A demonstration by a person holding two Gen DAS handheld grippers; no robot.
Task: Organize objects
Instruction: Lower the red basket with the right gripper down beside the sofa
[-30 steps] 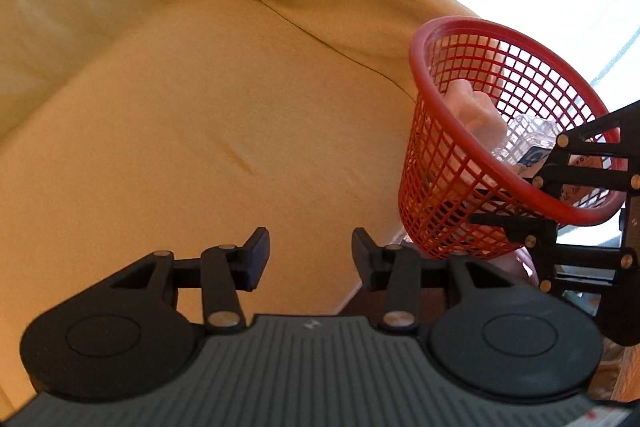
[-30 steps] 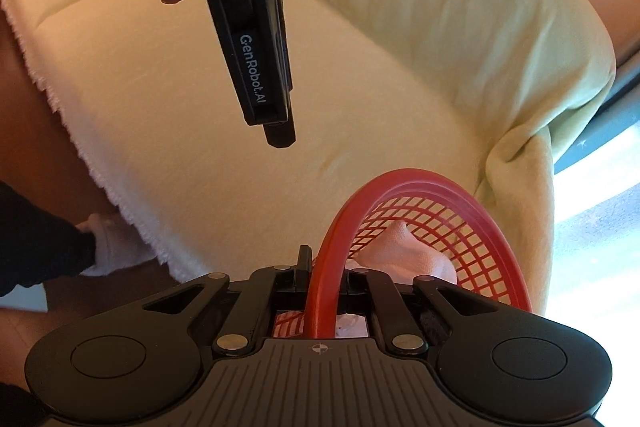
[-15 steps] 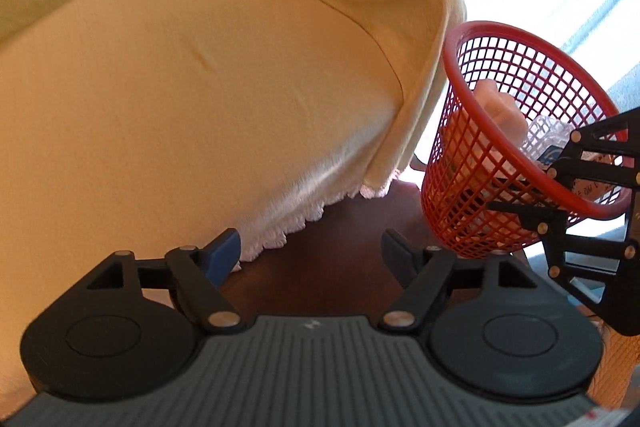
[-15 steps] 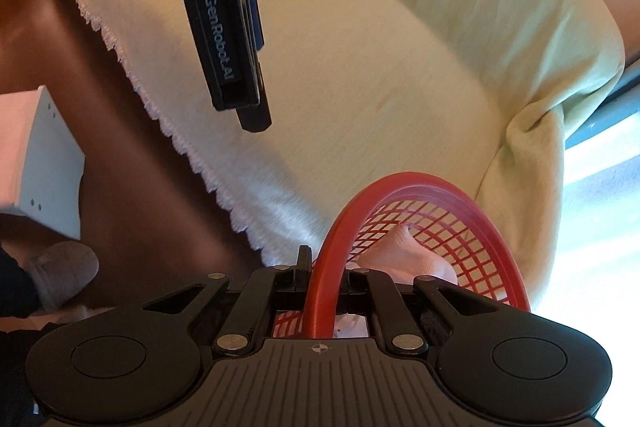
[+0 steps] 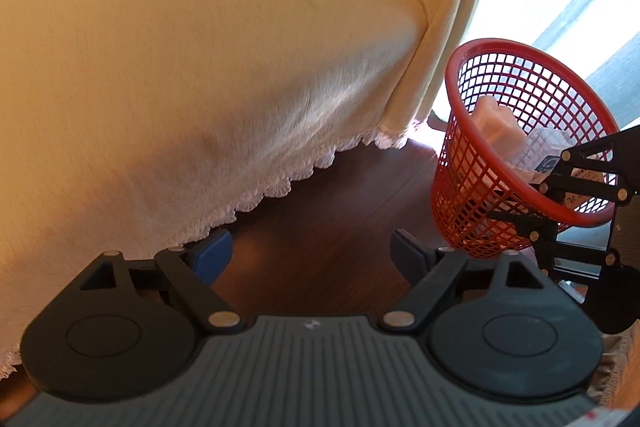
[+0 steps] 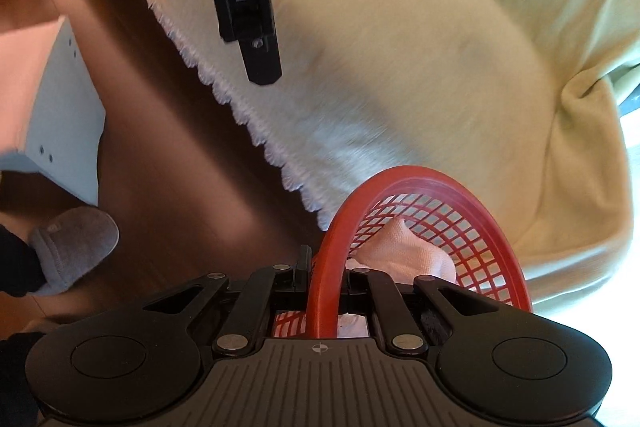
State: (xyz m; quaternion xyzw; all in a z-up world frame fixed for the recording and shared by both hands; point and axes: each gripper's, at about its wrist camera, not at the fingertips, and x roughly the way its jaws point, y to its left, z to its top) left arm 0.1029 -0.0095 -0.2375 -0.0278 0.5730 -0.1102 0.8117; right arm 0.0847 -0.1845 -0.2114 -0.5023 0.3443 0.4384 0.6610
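My right gripper (image 6: pixel 326 267) is shut on the rim of a red mesh basket (image 6: pixel 420 183) and holds it off the dark wooden floor beside a sofa. The basket also shows at the right of the left wrist view (image 5: pixel 500 123), with the right gripper (image 5: pixel 560 203) clamped on its near rim. Inside lie a pale pink cloth (image 5: pixel 496 131), also in the right wrist view (image 6: pixel 404 251), and a clear plastic packet (image 5: pixel 548 147). My left gripper (image 5: pixel 310 255) is open and empty above the floor, left of the basket.
A sofa under a cream cover with a lace hem (image 5: pixel 208 67) fills the left and the top. Dark wooden floor (image 5: pixel 320 211) lies below. A white cabinet (image 6: pixel 52 131) and a grey slipper (image 6: pixel 76 239) are at the left of the right wrist view. A bright window is at the right.
Both grippers have moved off the sofa seat and down over the floor, the basket carried along. The left gripper's jaws have opened wider.
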